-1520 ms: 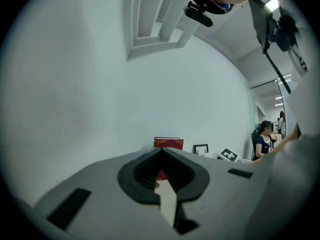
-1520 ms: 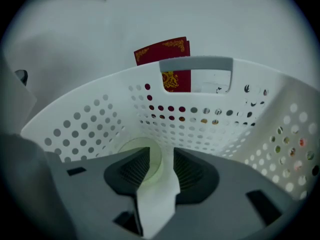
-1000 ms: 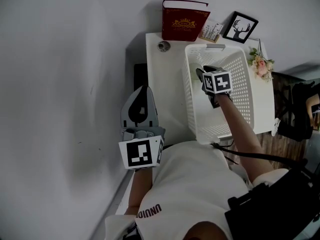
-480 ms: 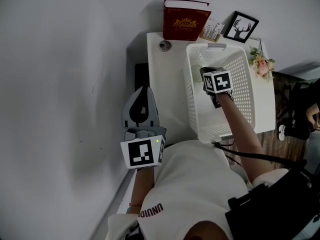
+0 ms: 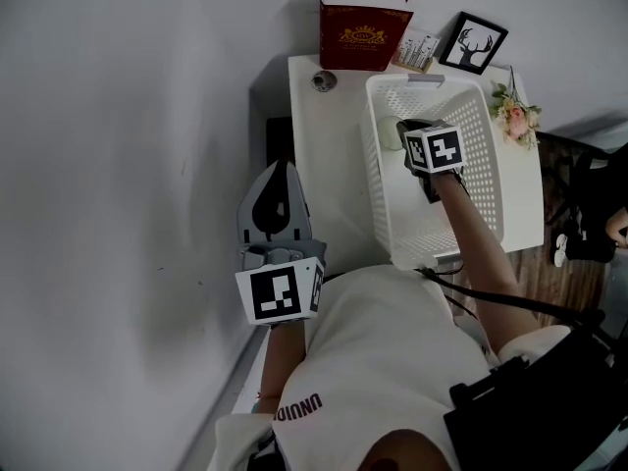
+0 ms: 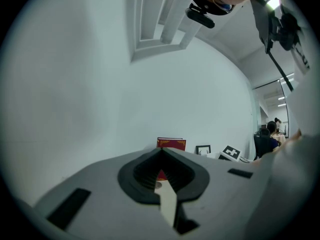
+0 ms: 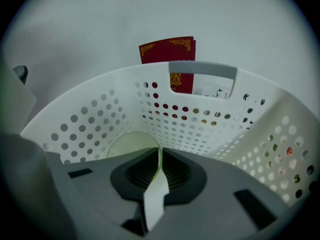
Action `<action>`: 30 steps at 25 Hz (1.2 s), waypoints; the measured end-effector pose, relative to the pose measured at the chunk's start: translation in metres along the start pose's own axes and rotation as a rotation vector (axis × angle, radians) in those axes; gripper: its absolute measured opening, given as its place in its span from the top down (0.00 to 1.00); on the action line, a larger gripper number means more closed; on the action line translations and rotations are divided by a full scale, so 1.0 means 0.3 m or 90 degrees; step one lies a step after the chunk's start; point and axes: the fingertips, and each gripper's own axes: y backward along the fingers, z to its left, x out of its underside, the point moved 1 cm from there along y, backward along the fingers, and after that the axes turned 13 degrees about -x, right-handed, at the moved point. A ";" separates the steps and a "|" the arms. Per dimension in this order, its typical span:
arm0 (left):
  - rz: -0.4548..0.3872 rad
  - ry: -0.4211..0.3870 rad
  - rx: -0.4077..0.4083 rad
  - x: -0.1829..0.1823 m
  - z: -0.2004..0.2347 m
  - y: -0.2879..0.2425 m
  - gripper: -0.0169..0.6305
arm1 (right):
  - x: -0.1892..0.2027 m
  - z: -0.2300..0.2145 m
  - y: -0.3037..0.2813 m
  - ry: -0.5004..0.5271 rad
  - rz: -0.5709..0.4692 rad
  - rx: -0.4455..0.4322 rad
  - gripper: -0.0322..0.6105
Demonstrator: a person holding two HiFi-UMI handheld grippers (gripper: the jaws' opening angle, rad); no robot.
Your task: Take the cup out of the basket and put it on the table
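Note:
A pale green cup (image 7: 131, 145) stands inside the white perforated basket (image 7: 100, 109), near its far left corner; in the head view the cup (image 5: 391, 133) peeks out beside the gripper. My right gripper (image 7: 159, 151) reaches down into the basket (image 5: 481, 180). Its jaws have just been closing, and the cup's thin rim is pinched between them. In the head view the right gripper (image 5: 404, 130) is mostly hidden under its marker cube. My left gripper (image 5: 278, 168) hovers level beside the table's left edge, shut (image 6: 162, 151) and empty.
The basket sits on a white table (image 5: 329, 175) against a wall. Behind it stand a red book (image 5: 361, 32), a small card (image 5: 419, 52) and a framed deer picture (image 5: 471, 44). Flowers (image 5: 515, 118) lie at the right, and a small round object (image 5: 322, 81) sits at the far left corner.
The right gripper stays low in the basket at the cup. The left gripper has kept still. Only the head view has shifted a little.

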 end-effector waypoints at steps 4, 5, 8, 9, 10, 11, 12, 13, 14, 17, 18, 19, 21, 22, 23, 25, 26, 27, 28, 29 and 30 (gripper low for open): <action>0.000 0.003 -0.004 0.008 0.010 0.015 0.95 | -0.015 0.018 0.030 0.008 -0.009 -0.001 0.89; -0.001 0.003 -0.005 0.007 0.011 0.019 0.95 | -0.020 0.022 0.036 0.007 -0.012 -0.003 0.89; -0.006 0.002 -0.004 -0.002 0.008 0.027 0.95 | -0.027 0.024 0.059 0.002 -0.021 -0.003 0.89; -0.007 0.001 -0.004 -0.004 0.008 0.029 0.95 | -0.028 0.024 0.065 0.001 -0.022 -0.003 0.89; -0.008 0.000 -0.004 -0.007 0.008 0.031 0.95 | -0.030 0.025 0.070 0.001 -0.023 -0.001 0.89; -0.009 0.000 -0.004 -0.009 0.009 0.034 0.95 | -0.033 0.027 0.076 0.002 -0.023 0.001 0.89; -0.010 -0.001 -0.003 -0.011 0.011 0.036 0.95 | -0.036 0.029 0.082 0.005 -0.024 0.002 0.89; -0.011 -0.002 -0.003 -0.014 0.011 0.037 0.95 | -0.039 0.031 0.089 0.006 -0.027 0.004 0.89; -0.011 -0.003 -0.002 -0.017 0.011 0.038 0.95 | -0.044 0.032 0.097 0.007 -0.030 0.004 0.89; -0.013 -0.004 -0.001 -0.024 0.006 0.042 0.95 | -0.058 0.037 0.125 0.013 -0.042 0.007 0.89; -0.013 -0.004 0.000 -0.026 0.004 0.043 0.95 | -0.064 0.041 0.136 0.018 -0.046 0.008 0.89; -0.014 -0.004 0.001 -0.027 0.003 0.044 0.95 | -0.071 0.044 0.145 0.022 -0.049 0.010 0.89; -0.015 -0.005 0.004 -0.031 0.000 0.046 0.95 | -0.087 0.054 0.163 0.030 -0.058 0.010 0.89; -0.016 -0.005 0.006 -0.032 -0.002 0.047 0.95 | -0.095 0.060 0.170 0.035 -0.064 0.009 0.89; -0.017 -0.005 0.007 -0.032 -0.004 0.049 0.95 | -0.103 0.067 0.178 0.040 -0.070 0.007 0.89; -0.017 -0.006 0.010 -0.032 -0.006 0.053 0.95 | -0.118 0.081 0.197 0.050 -0.083 0.005 0.89; -0.017 -0.006 0.010 -0.032 -0.006 0.055 0.95 | -0.126 0.088 0.209 0.055 -0.089 0.006 0.89; -0.017 -0.006 0.011 -0.033 -0.006 0.057 0.95 | -0.134 0.095 0.221 0.061 -0.096 0.008 0.89; -0.018 -0.007 0.011 -0.033 -0.005 0.059 0.95 | -0.143 0.102 0.233 0.067 -0.102 0.010 0.89; -0.019 -0.007 0.011 -0.034 -0.005 0.061 0.95 | -0.151 0.109 0.243 0.073 -0.108 0.012 0.89; -0.019 -0.007 0.011 -0.034 -0.004 0.063 0.95 | -0.158 0.114 0.253 0.078 -0.113 0.013 0.89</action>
